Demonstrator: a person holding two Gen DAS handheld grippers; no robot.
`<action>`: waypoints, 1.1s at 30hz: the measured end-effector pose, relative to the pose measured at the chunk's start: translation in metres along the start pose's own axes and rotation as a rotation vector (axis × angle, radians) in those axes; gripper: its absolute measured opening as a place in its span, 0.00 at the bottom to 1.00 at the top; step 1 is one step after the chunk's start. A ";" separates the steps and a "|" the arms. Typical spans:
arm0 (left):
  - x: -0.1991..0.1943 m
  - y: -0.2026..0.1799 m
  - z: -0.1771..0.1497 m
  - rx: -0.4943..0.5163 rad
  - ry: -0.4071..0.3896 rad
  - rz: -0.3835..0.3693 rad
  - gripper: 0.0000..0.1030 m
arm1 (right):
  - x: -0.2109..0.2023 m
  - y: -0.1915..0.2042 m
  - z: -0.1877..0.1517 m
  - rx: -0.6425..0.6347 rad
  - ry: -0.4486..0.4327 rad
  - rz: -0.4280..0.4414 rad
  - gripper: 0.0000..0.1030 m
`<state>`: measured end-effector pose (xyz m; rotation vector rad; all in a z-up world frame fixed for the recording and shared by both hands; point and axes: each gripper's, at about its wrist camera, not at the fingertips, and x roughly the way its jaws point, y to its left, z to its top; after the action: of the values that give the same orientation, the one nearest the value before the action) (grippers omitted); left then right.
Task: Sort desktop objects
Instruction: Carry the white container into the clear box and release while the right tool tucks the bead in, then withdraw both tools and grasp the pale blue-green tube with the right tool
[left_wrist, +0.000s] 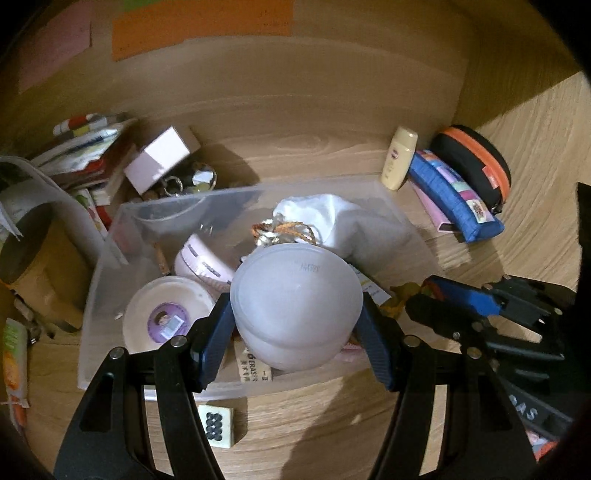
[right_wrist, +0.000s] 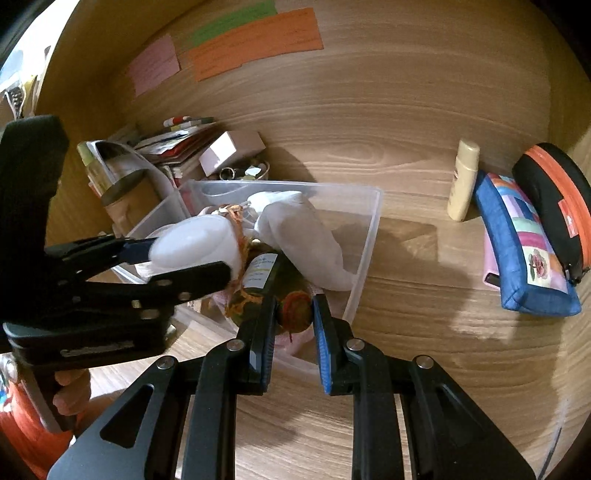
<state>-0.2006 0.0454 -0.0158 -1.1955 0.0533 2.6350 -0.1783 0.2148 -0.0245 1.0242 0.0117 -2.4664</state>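
A frosted white round jar (left_wrist: 295, 306) hangs over the clear plastic bin (left_wrist: 105, 254), and my left gripper (left_wrist: 295, 299) is shut on its sides. The right wrist view shows the same jar (right_wrist: 192, 247) in the left gripper (right_wrist: 188, 256). Over the bin's near right corner (right_wrist: 364, 266), my right gripper (right_wrist: 293, 306) is shut on a small orange-brown fuzzy ball (right_wrist: 295, 312). In the left wrist view the right gripper (left_wrist: 421, 295) comes in from the right. Inside the bin lie a white cloth pouch (left_wrist: 332, 214), a round tub with a purple label (left_wrist: 166, 317) and a dark labelled bottle (right_wrist: 264, 271).
A mahjong tile (left_wrist: 216, 424) lies on the wooden desk in front of the bin. To the right stand a cream bottle (right_wrist: 463, 177), a blue patchwork pouch (right_wrist: 524, 251) and a black case with an orange zip (right_wrist: 554, 199). Books (left_wrist: 85, 147), a pink box (left_wrist: 159, 158) and a brown tape roll (left_wrist: 33, 258) crowd the left.
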 end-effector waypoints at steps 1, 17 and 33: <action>0.003 0.001 -0.001 -0.009 0.012 -0.006 0.63 | 0.000 0.002 0.000 -0.007 0.002 -0.003 0.19; -0.032 0.008 -0.006 -0.011 -0.052 0.004 0.63 | -0.020 0.018 -0.002 -0.044 -0.030 -0.029 0.55; -0.070 0.052 -0.070 -0.076 -0.029 0.042 0.80 | -0.043 0.060 -0.044 -0.009 0.017 -0.058 0.80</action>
<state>-0.1173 -0.0294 -0.0131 -1.1924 -0.0269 2.7126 -0.0974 0.1865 -0.0176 1.0553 0.0590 -2.5075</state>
